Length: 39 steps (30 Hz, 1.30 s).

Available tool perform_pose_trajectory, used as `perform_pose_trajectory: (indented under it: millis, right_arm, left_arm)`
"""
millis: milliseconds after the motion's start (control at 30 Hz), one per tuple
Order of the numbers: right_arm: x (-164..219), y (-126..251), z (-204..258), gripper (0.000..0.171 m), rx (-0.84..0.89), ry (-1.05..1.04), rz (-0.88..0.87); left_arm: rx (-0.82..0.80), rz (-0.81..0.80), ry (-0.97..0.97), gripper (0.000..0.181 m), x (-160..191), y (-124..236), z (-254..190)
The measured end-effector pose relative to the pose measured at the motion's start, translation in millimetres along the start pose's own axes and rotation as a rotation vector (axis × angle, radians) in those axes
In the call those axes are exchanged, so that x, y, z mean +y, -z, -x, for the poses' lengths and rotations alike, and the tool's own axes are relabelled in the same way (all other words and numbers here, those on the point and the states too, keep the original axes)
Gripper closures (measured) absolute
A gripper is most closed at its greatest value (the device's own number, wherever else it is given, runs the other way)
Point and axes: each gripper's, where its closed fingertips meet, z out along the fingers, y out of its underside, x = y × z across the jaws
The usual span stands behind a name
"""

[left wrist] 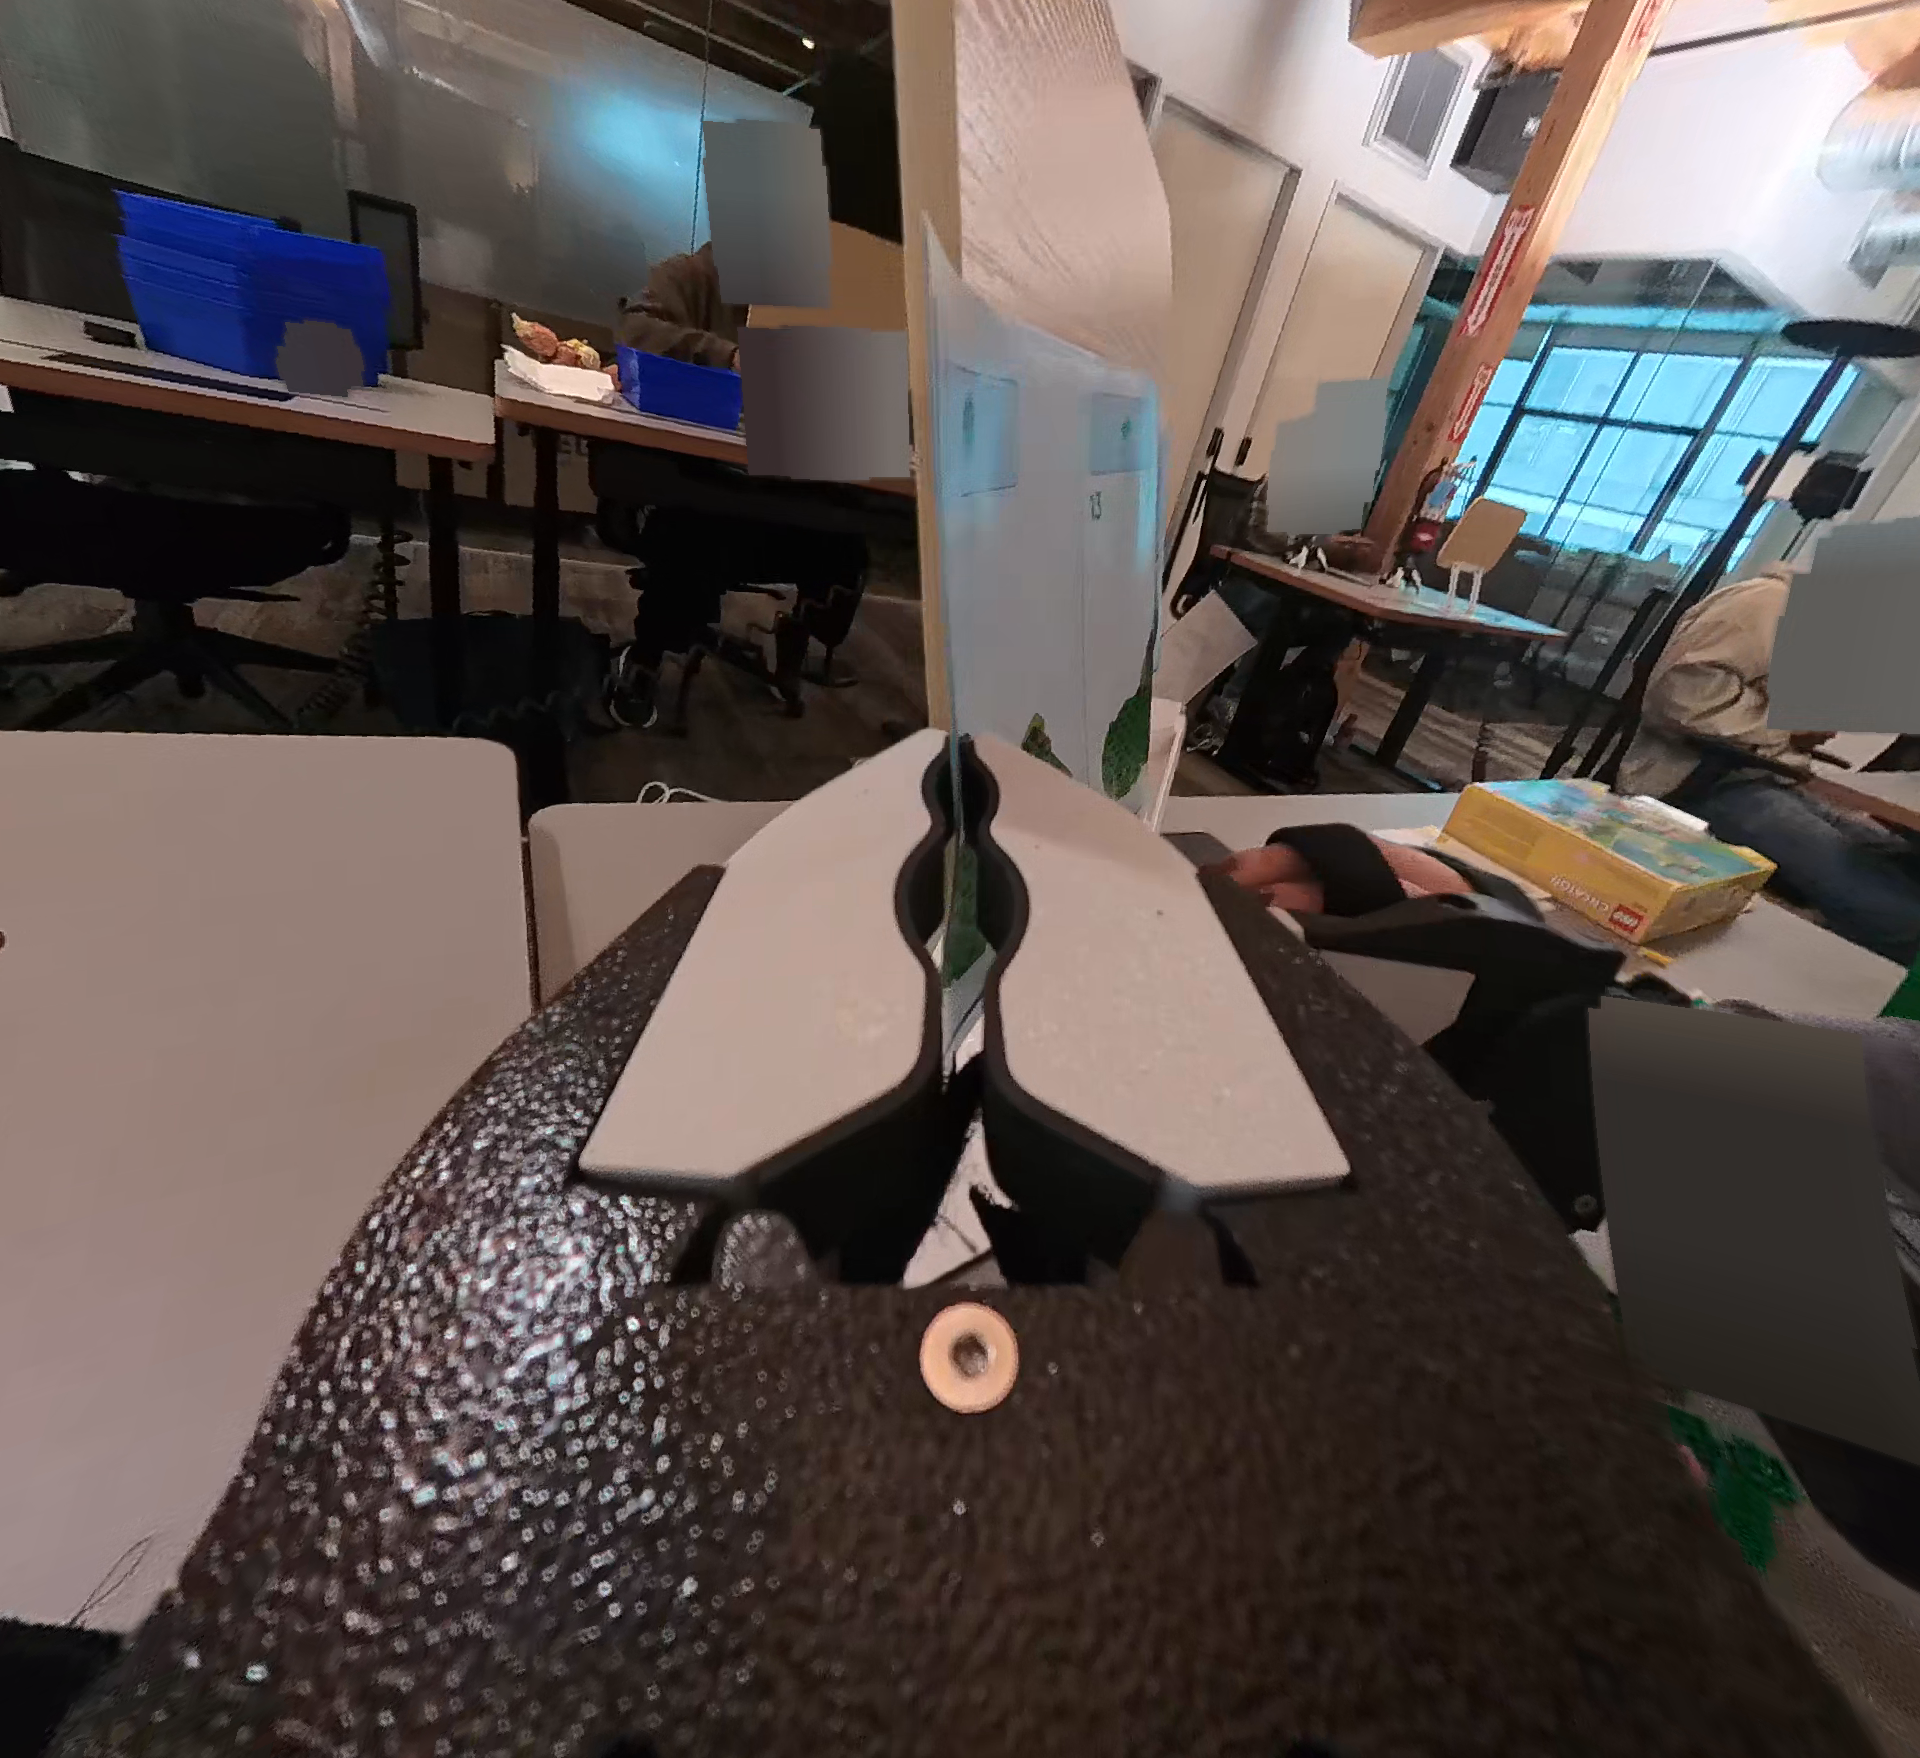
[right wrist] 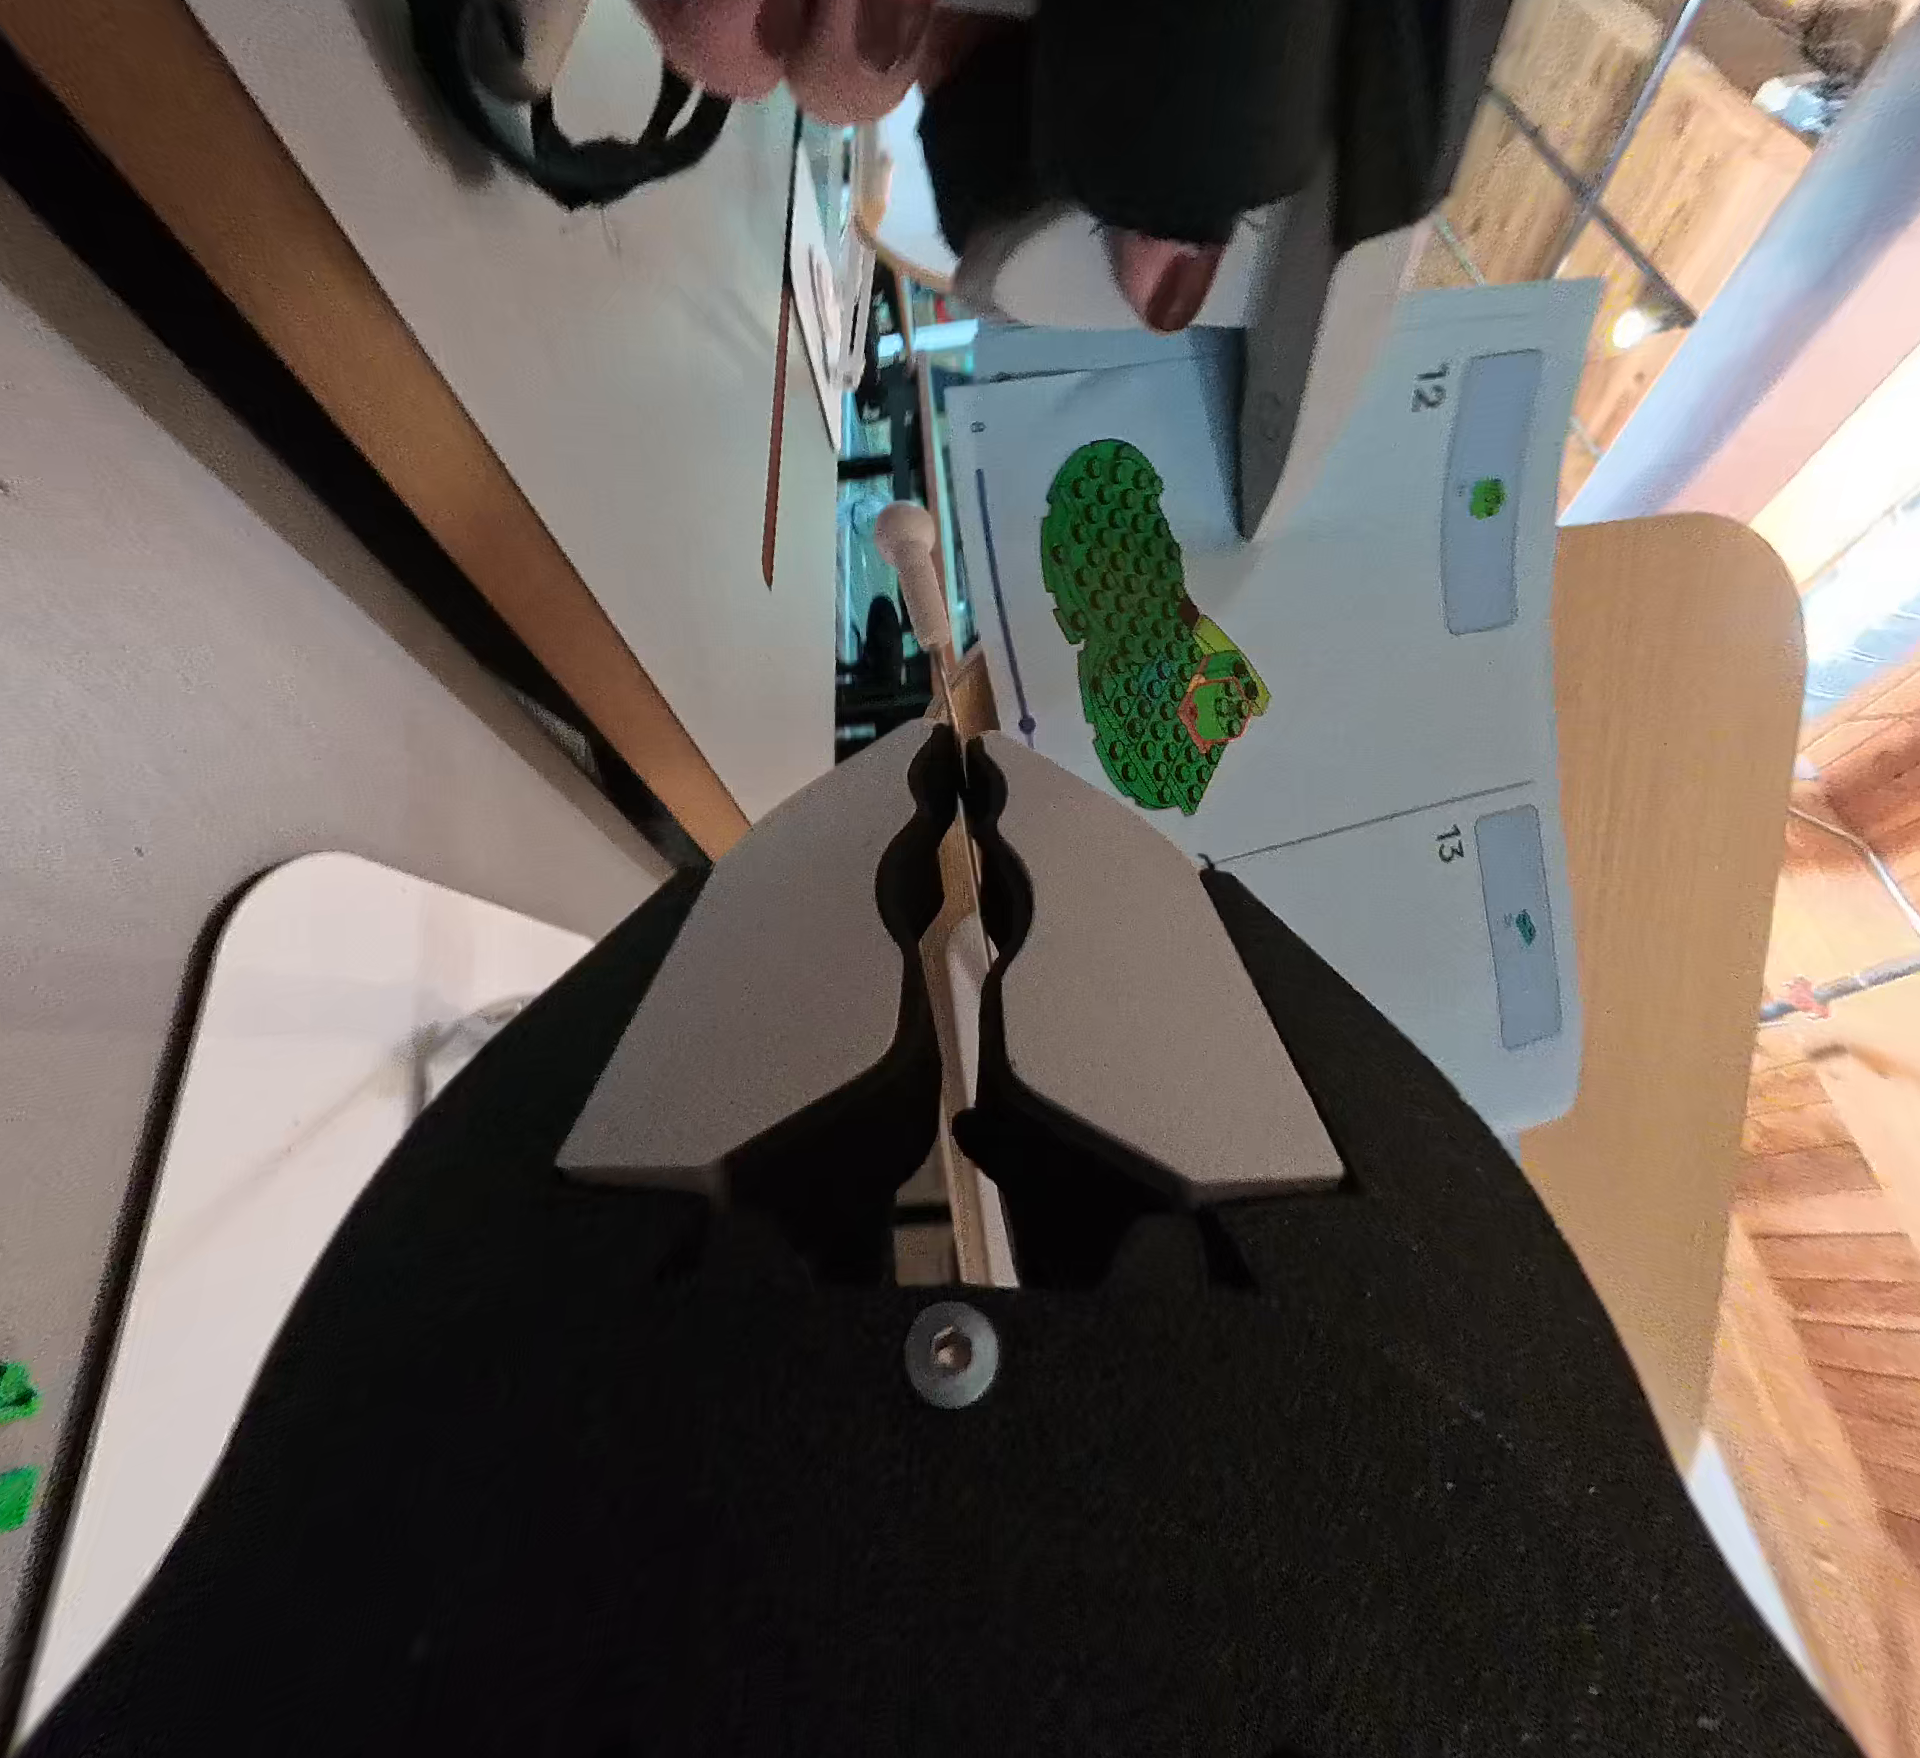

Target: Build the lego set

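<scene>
- The left gripper (left wrist: 961, 773), two grey fingers on a black pebbled body, is clamped on the bottom edge of the pale-blue printed instruction booklet (left wrist: 1044, 503), which rises edge-on toward twelve o'clock from its tips.
- In the left wrist view a light wooden board (left wrist: 1023, 119) stands just behind the booklet, also toward twelve o'clock.
- The right gripper (right wrist: 961, 758), grey-fingered on smooth black foam, is pinched shut on a thin edge of the wooden stand that runs up between its fingers; a round-headed wooden peg (right wrist: 912, 555) shows just past the tips at twelve o'clock.
- In the right wrist view the open booklet page lies at two o'clock against the board, showing a drawing of a green studded plate model and two numbered steps.
- A hand in a black fingerless glove (right wrist: 1122, 77) holds the other gripper at twelve o'clock, its thumb touching the page's far edge.
- Small green lego pieces (right wrist: 16, 1443) lie on the white table (right wrist: 312, 1085) at eight o'clock in the right wrist view.
- A yellow lego box (left wrist: 1600, 861) lies on the table at three o'clock in the left wrist view.
- Farther off, blue plastic bins (left wrist: 249, 295) stand on desks at ten o'clock.
</scene>
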Motion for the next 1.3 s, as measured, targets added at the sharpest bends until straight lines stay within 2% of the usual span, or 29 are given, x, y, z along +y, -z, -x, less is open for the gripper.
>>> perform_pose_trajectory:
  millis: [267, 533, 633, 700, 800, 867, 967, 1133, 1300]
  right_arm:
    - [-3.1, 4.3, -7.3, 0.169, 0.09, -0.2, -0.126]
    - [2.5, 3.3, -28.9, 0.171, 0.158, -0.514, -0.104]
    - [4.3, 2.5, -31.3, 0.171, 0.168, -0.551, -0.074]
    - [5.1, 2.8, -30.9, 0.17, 0.177, -0.552, -0.056]
    - [9.2, 11.2, -30.3, 0.156, 0.175, -0.578, -0.068]
    - [15.7, 25.1, -29.2, 0.152, 0.171, -0.625, -0.091]
    - [40.1, 50.4, -27.8, 0.15, 0.182, -0.746, -0.109]
    - [121.4, 78.6, -27.0, 0.139, 0.241, -0.931, 0.028]
    - [159.4, 111.0, -39.9, 0.138, 0.227, -0.9, 0.084]
  left_arm:
    - [0.04, -0.053, 0.011, 0.18, -0.8, 2.5, -1.6]
    - [0.078, -0.088, 0.079, 0.166, 0.4, 11.6, 1.9]
    - [0.073, -0.123, 0.086, 0.163, -2.1, 14.7, 2.5]
    - [0.043, -0.138, 0.1, 0.15, -2.6, 16.5, 4.2]
    - [-0.03, -0.16, 0.1, 0.127, -0.5, 23.9, 4.5]
    - [-0.105, -0.172, 0.058, 0.121, 3.5, 32.5, 3.4]
    - [-0.215, -0.217, -0.019, 0.121, 9.1, 49.1, -4.7]
    - [-0.428, -0.223, -0.085, 0.131, 42.7, 72.0, -19.4]
    - [-0.421, -0.134, -0.151, 0.127, 79.5, 67.7, -61.0]
